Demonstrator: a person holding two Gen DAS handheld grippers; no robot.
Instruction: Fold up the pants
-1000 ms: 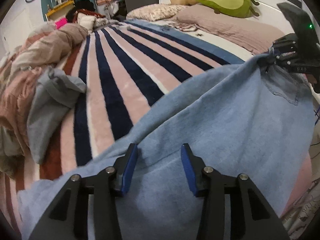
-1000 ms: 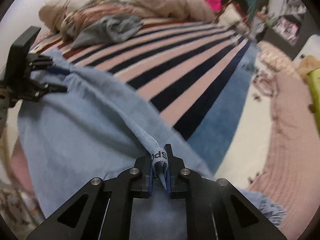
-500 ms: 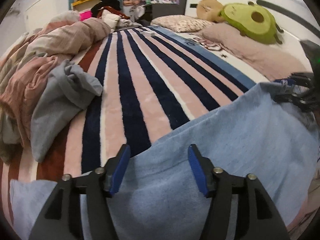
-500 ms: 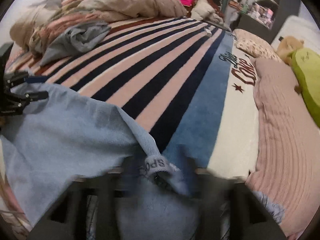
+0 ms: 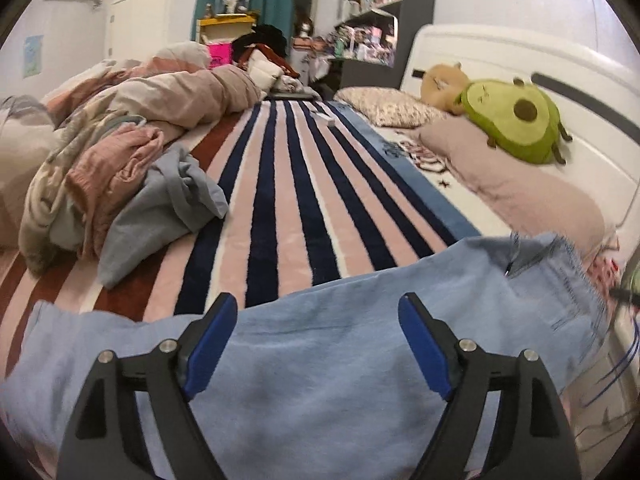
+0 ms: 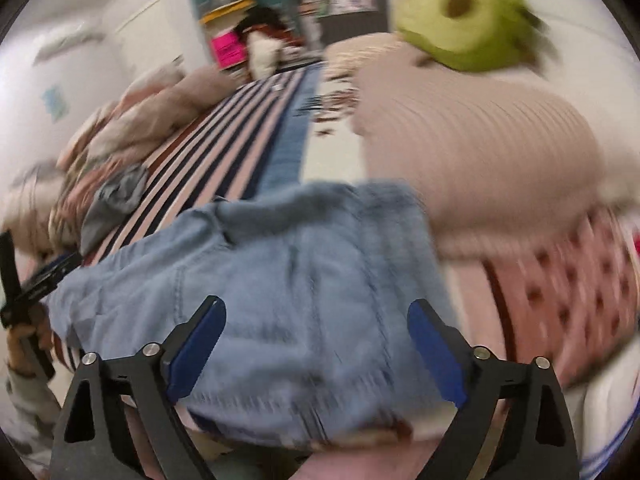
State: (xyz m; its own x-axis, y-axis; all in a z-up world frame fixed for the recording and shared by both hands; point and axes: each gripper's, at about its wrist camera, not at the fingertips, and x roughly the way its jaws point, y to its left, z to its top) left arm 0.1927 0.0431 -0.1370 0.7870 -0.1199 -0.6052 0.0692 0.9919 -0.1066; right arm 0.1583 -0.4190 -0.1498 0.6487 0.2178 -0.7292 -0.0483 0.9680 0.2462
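Note:
Light blue denim pants lie spread across the near edge of the striped blanket. My left gripper hovers just above them, its jaws opening, and no cloth is pinched between the blue pads. The right wrist view is blurred by motion. There the pants lie flat with a seam running across them, and my right gripper is above them with its jaws opening wide and nothing held. The left gripper shows at that view's left edge, held in a hand.
A heap of crumpled bedding with a grey garment fills the left of the bed. A pink pillow and a green avocado plush lie against the white headboard. Shelves stand behind.
The right gripper has let go of the waistband, opened wide and swung to the right. The left gripper has widened and lifted. The pants now lie on the bed.

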